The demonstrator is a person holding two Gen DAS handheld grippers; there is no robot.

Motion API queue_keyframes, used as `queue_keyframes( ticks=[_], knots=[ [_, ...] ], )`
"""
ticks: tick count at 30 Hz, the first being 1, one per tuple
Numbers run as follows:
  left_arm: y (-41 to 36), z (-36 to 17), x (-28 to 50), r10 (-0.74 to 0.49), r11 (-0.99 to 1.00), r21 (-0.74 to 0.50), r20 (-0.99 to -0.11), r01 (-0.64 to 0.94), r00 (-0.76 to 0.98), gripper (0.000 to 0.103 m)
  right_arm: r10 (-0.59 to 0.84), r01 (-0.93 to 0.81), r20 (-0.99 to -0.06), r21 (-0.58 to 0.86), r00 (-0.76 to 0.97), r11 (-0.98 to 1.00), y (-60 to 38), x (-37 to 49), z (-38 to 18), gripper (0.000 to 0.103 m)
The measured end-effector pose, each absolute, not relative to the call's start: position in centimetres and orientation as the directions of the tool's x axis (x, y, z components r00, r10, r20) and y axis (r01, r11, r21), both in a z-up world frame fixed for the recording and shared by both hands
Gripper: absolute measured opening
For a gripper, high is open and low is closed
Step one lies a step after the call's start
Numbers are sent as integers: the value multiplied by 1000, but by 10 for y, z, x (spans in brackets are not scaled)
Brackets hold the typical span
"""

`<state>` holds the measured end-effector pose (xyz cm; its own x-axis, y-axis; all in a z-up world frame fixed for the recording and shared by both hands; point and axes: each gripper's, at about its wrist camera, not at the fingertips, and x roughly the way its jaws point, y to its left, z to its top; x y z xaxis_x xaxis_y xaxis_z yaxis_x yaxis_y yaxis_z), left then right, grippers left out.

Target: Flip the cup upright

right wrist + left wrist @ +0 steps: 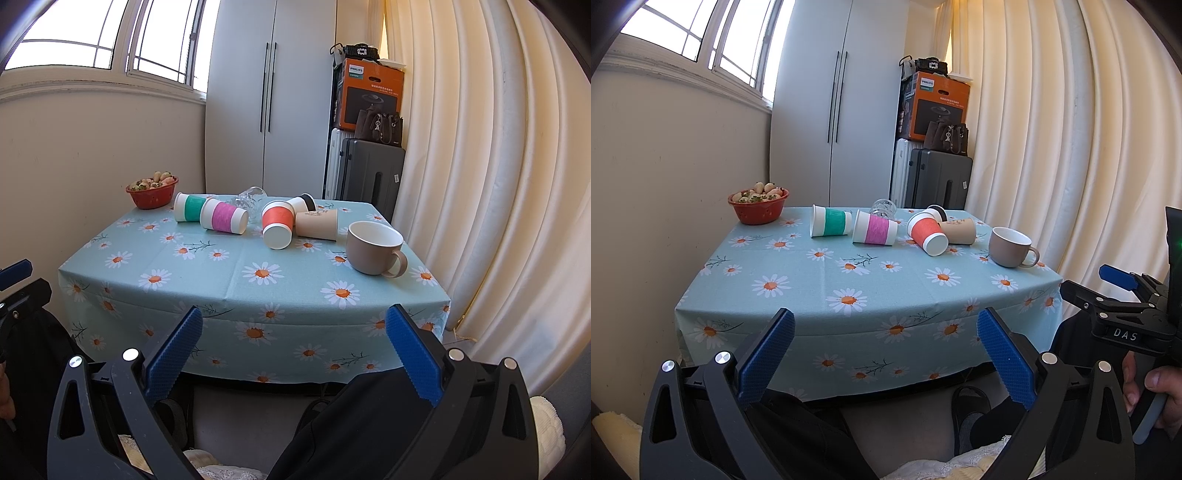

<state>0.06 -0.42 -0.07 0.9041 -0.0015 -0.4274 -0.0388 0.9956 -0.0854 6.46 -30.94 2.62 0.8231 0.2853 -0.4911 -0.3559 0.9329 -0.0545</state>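
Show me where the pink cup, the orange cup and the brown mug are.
pink cup (874, 229), left wrist view, on its pink sleeve.
orange cup (277, 218), right wrist view, on its orange sleeve.
brown mug (369, 254), right wrist view, on its outer wall.

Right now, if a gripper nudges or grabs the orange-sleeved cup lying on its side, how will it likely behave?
The orange-sleeved cup looks like thin paper, so probably light and easily crushed by a firm pinch. Lying on its tapered side, it would likely roll in an arc. It touches the tan cup, so a nudge may shift that too.

Cups (277, 225) on table (221, 280); mug (373, 247) right.
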Motion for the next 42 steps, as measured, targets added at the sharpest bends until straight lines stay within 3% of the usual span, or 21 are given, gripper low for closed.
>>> queue_keyframes(
  ticks=[15, 29, 42],
  knots=[
    [6, -3, 7, -46, 986, -164, -460, -33, 887, 96, 291, -371, -497, -68, 818, 926, -309, 65, 13, 98],
    [43, -1, 67, -135, 938, -340, -545, -71, 828, 96, 452, -534, -617, 60, 644, 843, -289, 142, 35, 98],
    [94, -10, 161, -255, 825, -548, -582, -140, 772, 96, 480, -724, -752, 5, 451, 689, -210, 248, 57, 98]
  ],
)
